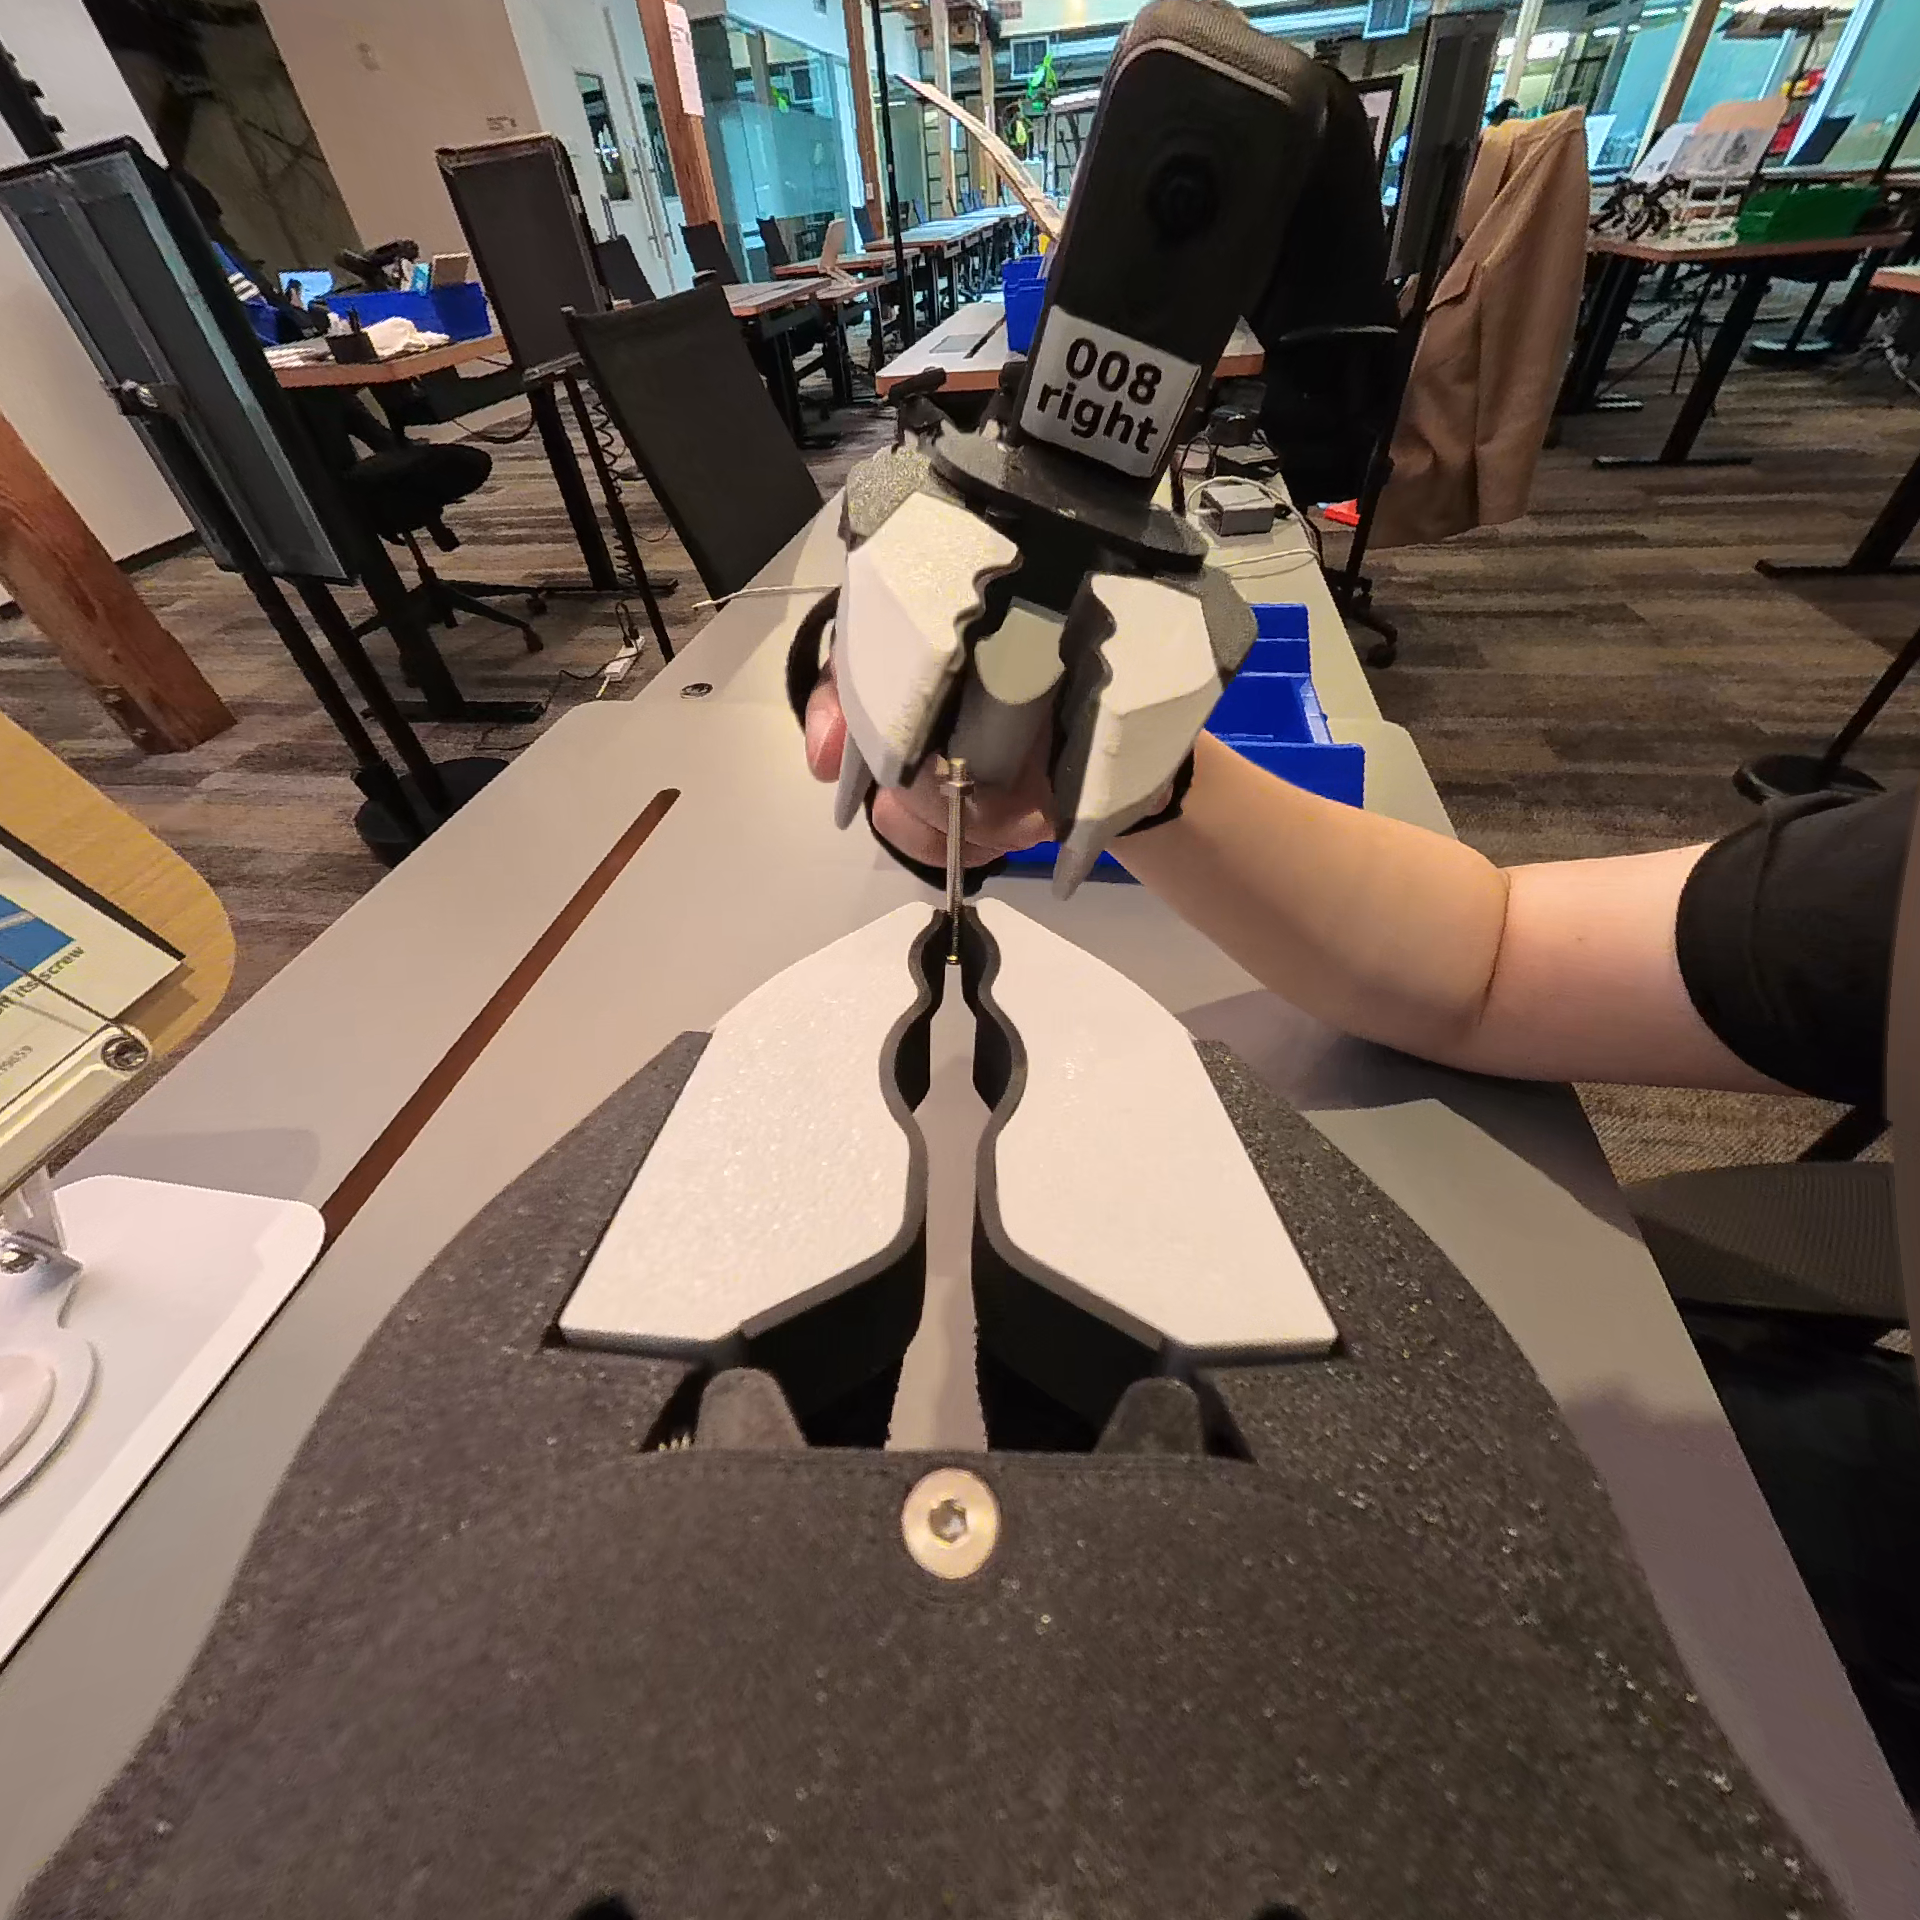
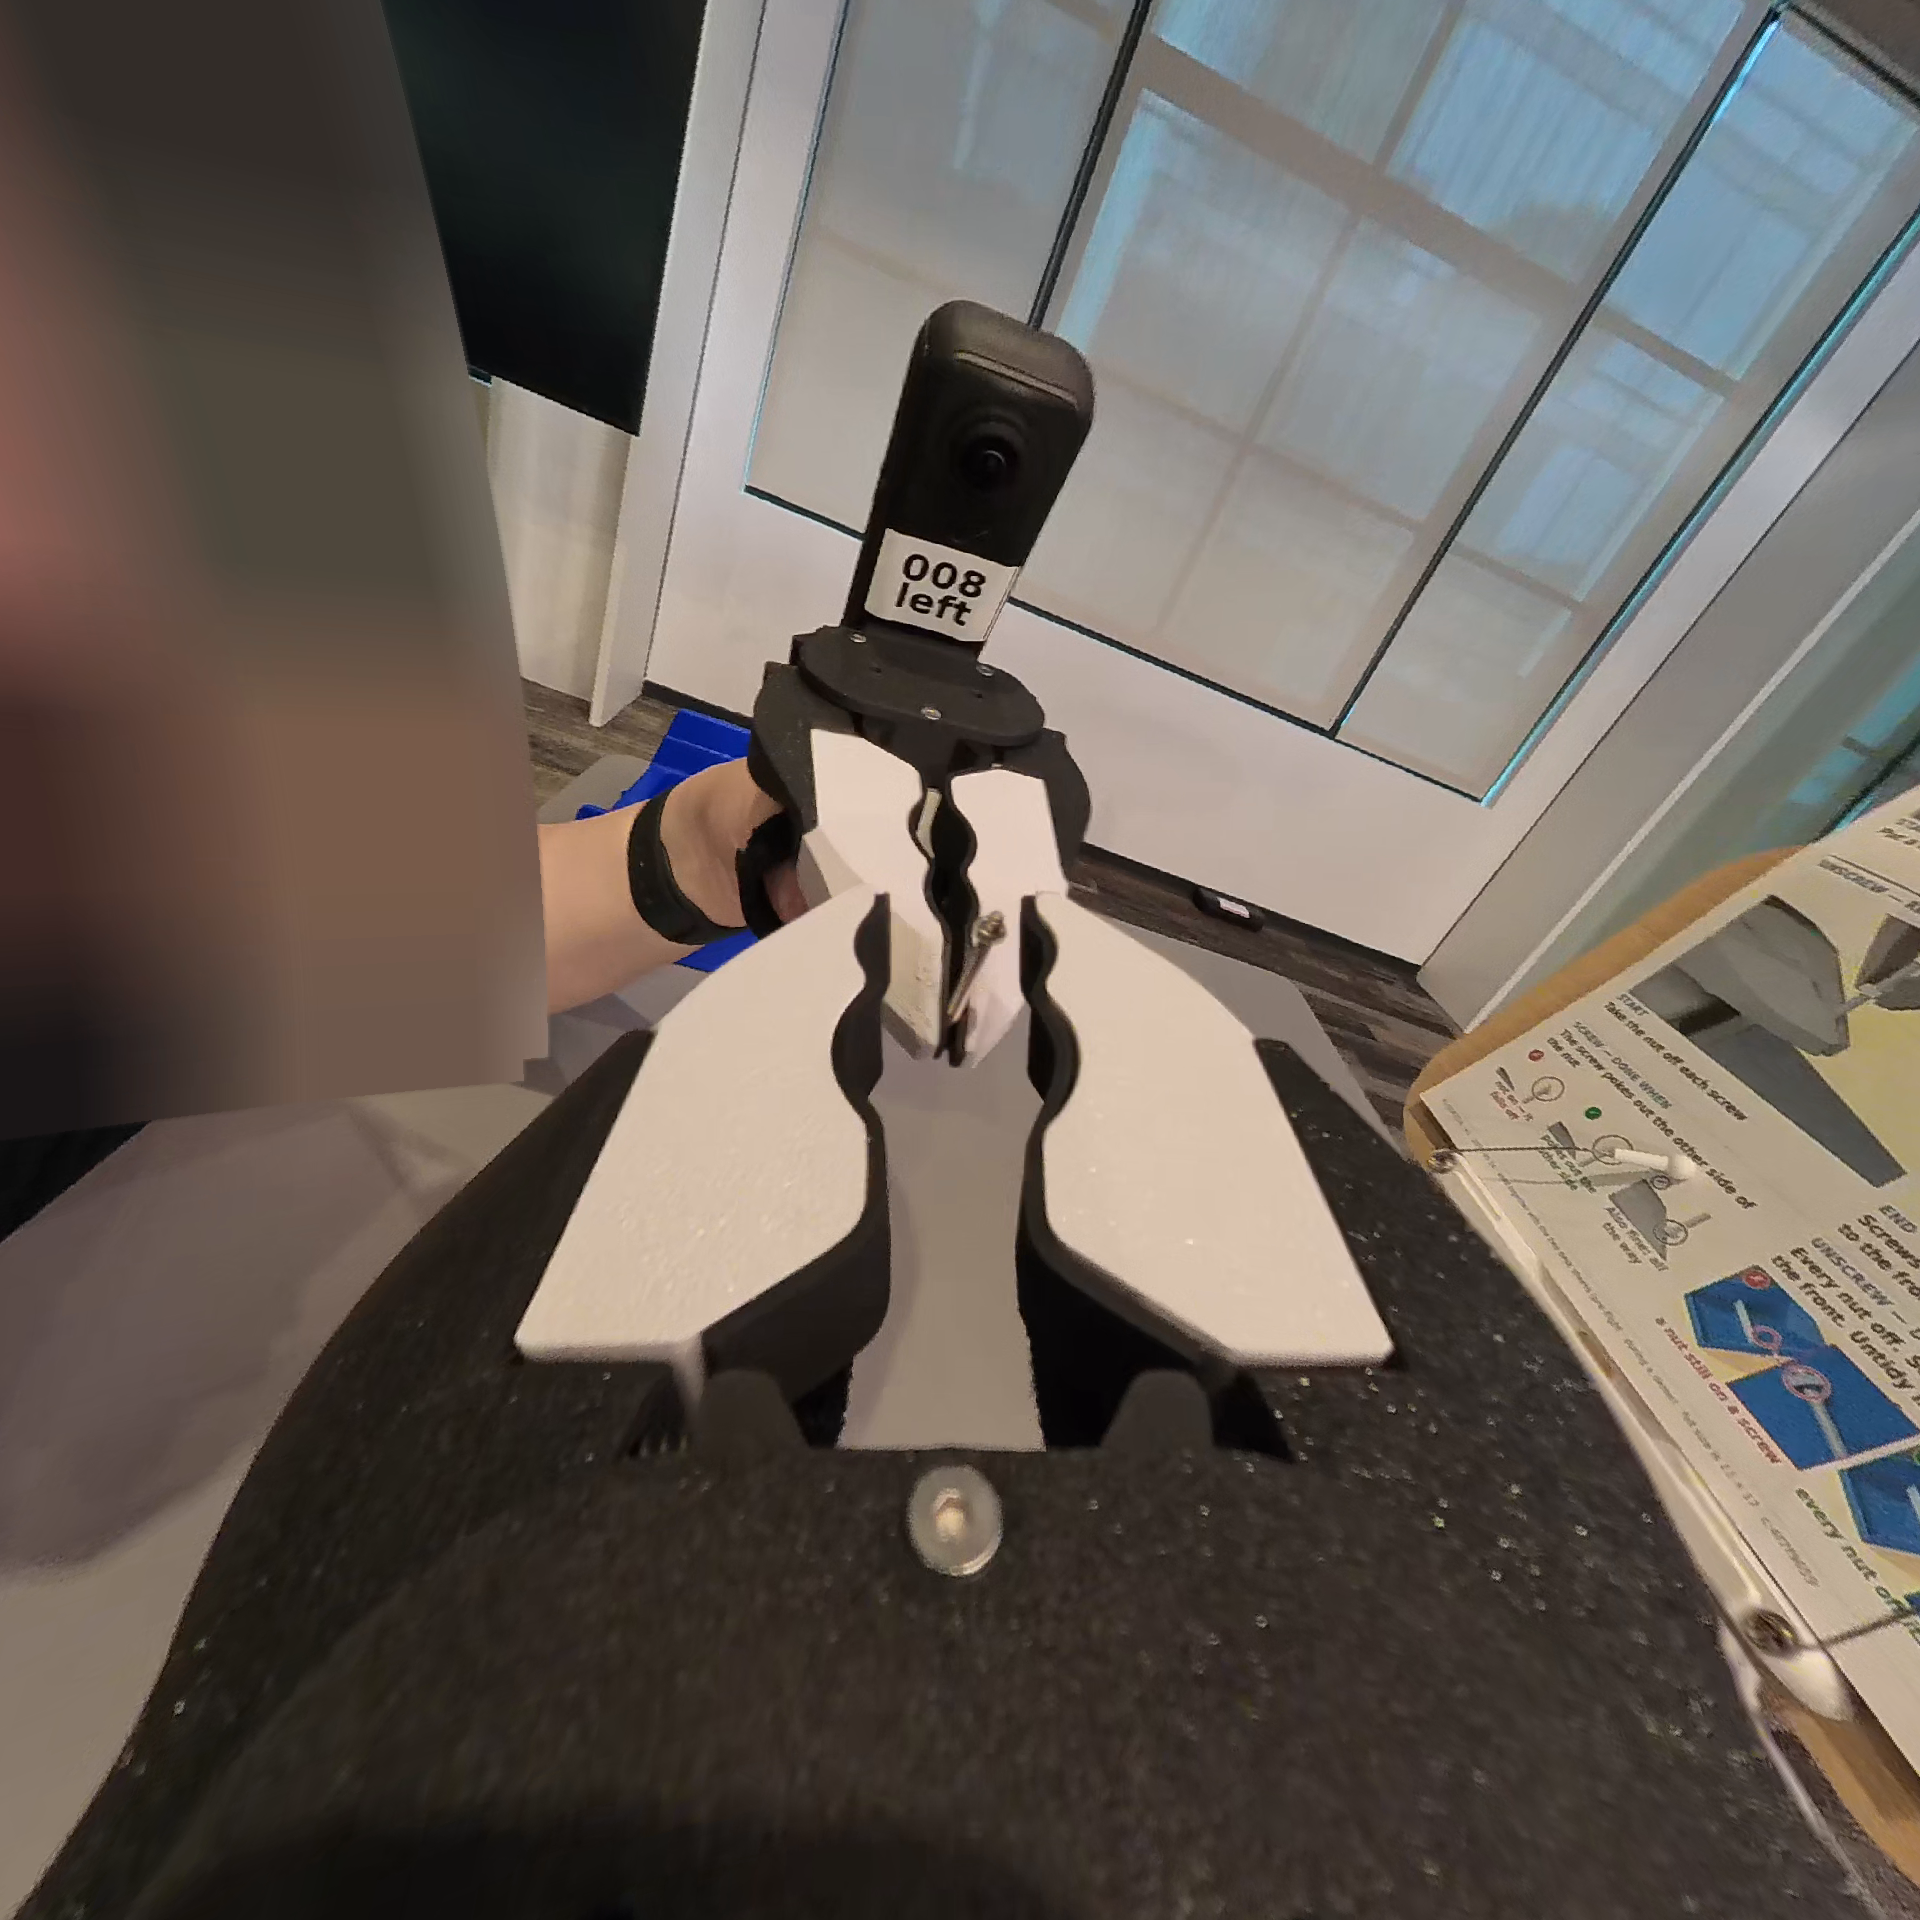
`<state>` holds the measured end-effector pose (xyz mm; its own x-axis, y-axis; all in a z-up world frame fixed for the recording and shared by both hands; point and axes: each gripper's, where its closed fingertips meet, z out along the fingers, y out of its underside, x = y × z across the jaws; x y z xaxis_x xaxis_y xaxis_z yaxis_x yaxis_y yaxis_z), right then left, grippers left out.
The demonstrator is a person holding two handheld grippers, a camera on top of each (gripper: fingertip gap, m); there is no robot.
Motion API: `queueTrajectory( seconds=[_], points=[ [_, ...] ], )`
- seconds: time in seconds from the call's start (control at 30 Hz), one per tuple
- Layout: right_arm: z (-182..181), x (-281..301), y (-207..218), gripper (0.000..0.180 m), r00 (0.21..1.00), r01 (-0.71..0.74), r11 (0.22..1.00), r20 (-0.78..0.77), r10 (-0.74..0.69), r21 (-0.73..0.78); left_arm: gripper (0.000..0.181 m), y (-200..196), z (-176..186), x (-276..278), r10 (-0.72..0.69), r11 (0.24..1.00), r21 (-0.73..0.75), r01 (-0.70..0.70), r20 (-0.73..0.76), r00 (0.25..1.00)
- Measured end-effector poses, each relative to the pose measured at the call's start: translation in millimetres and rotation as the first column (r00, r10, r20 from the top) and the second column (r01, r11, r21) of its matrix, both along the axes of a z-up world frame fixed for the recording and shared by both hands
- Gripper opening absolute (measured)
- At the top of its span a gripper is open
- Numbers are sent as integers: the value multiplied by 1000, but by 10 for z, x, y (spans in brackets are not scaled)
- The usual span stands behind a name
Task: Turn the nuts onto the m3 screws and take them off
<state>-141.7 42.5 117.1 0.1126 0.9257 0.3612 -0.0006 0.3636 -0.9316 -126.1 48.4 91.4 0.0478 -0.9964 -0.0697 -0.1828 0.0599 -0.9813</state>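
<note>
My left gripper point(image 1: 951, 920) is shut on the lower end of a thin metal m3 screw point(image 1: 953, 842) and holds it upright above the grey table point(image 1: 436, 1039). The screw's top end point(image 1: 954, 771) is wider; I cannot tell whether that is a head or a nut. My right gripper point(image 2: 954, 912) is open, its fingers either side of the left gripper's tips point(image 2: 951, 1049) and the screw point(image 2: 974, 966). In the left wrist view the right gripper point(image 1: 964, 847) faces me with its jaws spread around the screw's top, not touching it.
Blue parts bins point(image 1: 1288, 717) stand on the table behind the right gripper. An instruction sheet on a wooden stand point(image 2: 1714, 1195) is at the table's left end and also shows in the left wrist view point(image 1: 62, 966). Office chairs and desks lie beyond. Only a small space, under 4 cm, lies between the two pairs of fingers.
</note>
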Motion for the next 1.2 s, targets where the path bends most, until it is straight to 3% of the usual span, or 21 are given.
queueTrajectory(
  seconds=[0.13, 0.2, 0.37, 0.63, 0.9, 1.0, 1.2],
  points=[
    [-23, 23, 1, 23, 1000, 5, 1000, 25, -5, -1, 2, 30, 9, -24, 12, 1000, -1, -12, 3, 1000],
    [-16, 66, -4, 14, 1000, -7, 1000, 25, 7, -12, 1, 40, 26, -40, 15, 1000, -7, -15, 12, 1000],
    [23, 41, 47, 23, 1000, 18, 1000, -19, -18, -15, 1, 16, 16, -24, 4, 1000, -5, -4, 6, 1000],
    [-56, 26, 8, 17, 999, -3, 1000, 41, 4, -21, 1, 43, 26, -50, 16, 1000, -2, -16, 9, 1000],
    [-42, -28, 15, 25, 1000, 15, 1000, 25, -15, 5, 1, 42, 13, -39, 18, 1000, 2, -18, 1, 1000],
    [-45, 36, 18, 16, 999, 14, 1000, 38, -14, 2, 1, 56, 37, -60, 24, 1000, -2, -24, 14, 1000],
    [20, 8, 26, 25, 1000, 20, 1000, -16, -20, 7, 1, 35, 27, -42, 14, 1000, -4, -14, 9, 1000]
  ],
)
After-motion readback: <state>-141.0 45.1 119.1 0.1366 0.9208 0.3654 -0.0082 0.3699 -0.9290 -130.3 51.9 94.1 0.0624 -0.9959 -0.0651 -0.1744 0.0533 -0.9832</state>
